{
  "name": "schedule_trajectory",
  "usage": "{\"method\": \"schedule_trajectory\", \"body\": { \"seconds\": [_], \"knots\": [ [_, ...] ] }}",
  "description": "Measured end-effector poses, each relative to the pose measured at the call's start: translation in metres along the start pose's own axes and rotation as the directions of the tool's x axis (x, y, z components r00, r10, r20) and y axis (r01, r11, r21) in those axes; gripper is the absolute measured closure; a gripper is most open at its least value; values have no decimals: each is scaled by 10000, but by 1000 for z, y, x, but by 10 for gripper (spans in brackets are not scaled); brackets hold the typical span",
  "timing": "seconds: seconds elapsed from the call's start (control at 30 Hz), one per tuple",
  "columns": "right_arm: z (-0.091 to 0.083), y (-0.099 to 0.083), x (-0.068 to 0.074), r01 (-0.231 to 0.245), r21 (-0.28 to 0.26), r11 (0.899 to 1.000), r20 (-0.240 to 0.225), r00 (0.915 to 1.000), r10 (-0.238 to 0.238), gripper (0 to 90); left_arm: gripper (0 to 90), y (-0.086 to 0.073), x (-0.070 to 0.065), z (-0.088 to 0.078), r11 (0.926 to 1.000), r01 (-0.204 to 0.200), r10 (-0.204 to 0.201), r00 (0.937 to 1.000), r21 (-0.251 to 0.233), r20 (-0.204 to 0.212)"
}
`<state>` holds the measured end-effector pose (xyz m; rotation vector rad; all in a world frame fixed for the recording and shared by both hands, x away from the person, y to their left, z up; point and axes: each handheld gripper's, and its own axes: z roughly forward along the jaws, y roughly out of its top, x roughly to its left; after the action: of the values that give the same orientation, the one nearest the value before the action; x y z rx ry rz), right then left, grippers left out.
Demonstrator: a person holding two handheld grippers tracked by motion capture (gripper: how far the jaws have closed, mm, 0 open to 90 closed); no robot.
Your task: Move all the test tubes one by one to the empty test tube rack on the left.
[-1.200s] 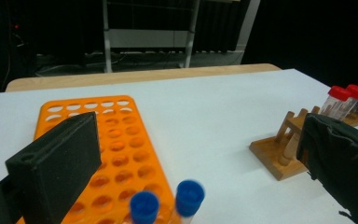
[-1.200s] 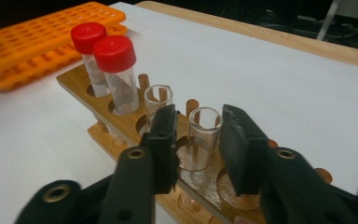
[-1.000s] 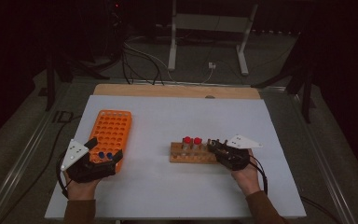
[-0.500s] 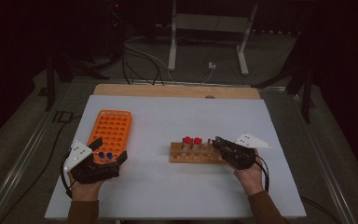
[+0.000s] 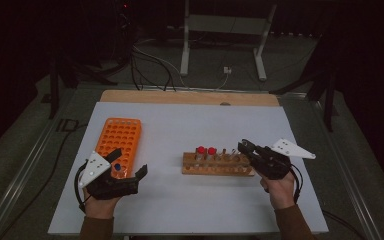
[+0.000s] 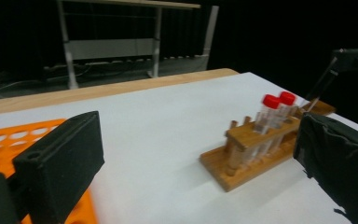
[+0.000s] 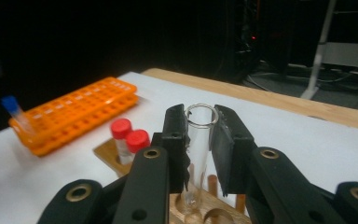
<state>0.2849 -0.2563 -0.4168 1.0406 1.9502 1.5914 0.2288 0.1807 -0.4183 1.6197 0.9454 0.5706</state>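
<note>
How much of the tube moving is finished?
One blue-capped tube already stands in the orange rack. The right gripper is shut on an open glass tube over the wooden rack. Two red-capped tubes wait there.

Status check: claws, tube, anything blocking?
Right claw shut on open glass tube above wooden rack. Left claw open by orange rack. Nothing blocking.

High view overhead; gripper views low, sharing rack [image 5: 217, 163]
</note>
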Motion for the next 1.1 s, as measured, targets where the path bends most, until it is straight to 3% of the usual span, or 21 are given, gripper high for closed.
{"method": "schedule_trajectory", "body": {
  "seconds": [0.13,0.37,0.57,0.7,0.83,0.93,1.1],
  "knots": [
    [-4,5,6,-87,-6,10000,-413,9991,87,760,40,1,-16,12,9996,-269,264,9987,109,437],
    [8,5,31,495,458,9977,-1201,9918,-437,758,74,0,-44,43,9965,-726,672,9902,408,1221],
    [19,2,54,961,732,9927,-1782,9806,-818,757,103,0,-67,62,9906,-1239,1106,9746,575,1948],
    [23,-1,64,1092,912,9898,-2114,9734,-879,756,119,-3,-78,72,9870,-1450,1245,9623,688,2417],
    [28,-5,71,1060,1075,9885,-2445,9666,-770,756,170,-8,-87,80,9806,-1675,1355,9548,1023,2646],
    [31,-7,76,1084,1175,9871,-2678,9606,-736,756,249,-13,-92,84,9761,-1807,1392,9466,1208,2910],
    [35,-10,82,1249,1308,9835,-2950,9520,-816,757,528,-17,-95,87,9720,-1966,1420,9276,1283,3456]
  ]
}}
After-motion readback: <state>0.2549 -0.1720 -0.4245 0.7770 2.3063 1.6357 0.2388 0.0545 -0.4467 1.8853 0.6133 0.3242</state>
